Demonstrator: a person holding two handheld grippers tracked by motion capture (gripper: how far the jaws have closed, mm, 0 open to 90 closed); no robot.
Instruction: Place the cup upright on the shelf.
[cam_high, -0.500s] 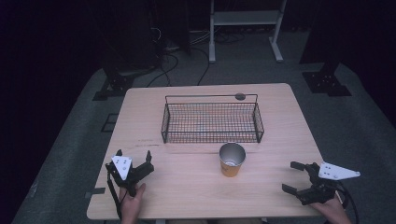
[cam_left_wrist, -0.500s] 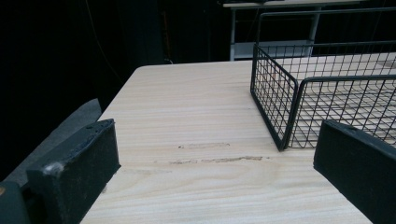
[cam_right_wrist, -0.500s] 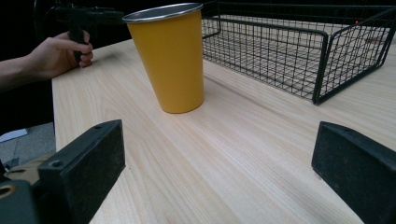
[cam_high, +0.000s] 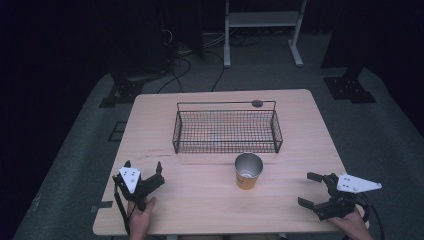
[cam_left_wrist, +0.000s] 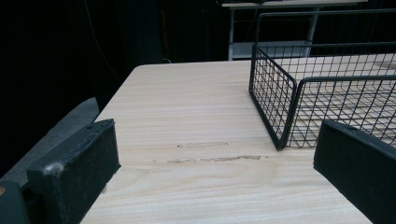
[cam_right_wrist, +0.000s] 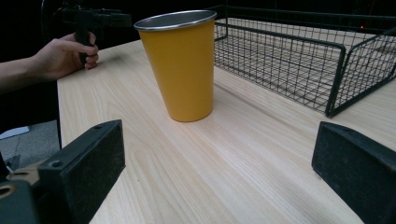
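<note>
A yellow metal cup (cam_high: 248, 171) stands upright on the wooden table (cam_high: 210, 200), just in front of a black wire basket (cam_high: 226, 128). My left gripper (cam_high: 144, 172) rests near the front left corner, open and holding nothing, aimed at the basket's (cam_left_wrist: 299, 93) left end. At the front right my right gripper (cam_high: 311, 190) is open too, its jaws pointing left toward the cup (cam_right_wrist: 180, 65), which stands apart from them. The basket (cam_right_wrist: 299, 60) looks empty.
A small dark round object (cam_high: 257, 103) lies on the table behind the basket. Past the far edge stand a white metal frame (cam_high: 262, 30) and cables on grey floor. A person's other hand (cam_right_wrist: 65, 56) with its gripper appears in the right gripper view.
</note>
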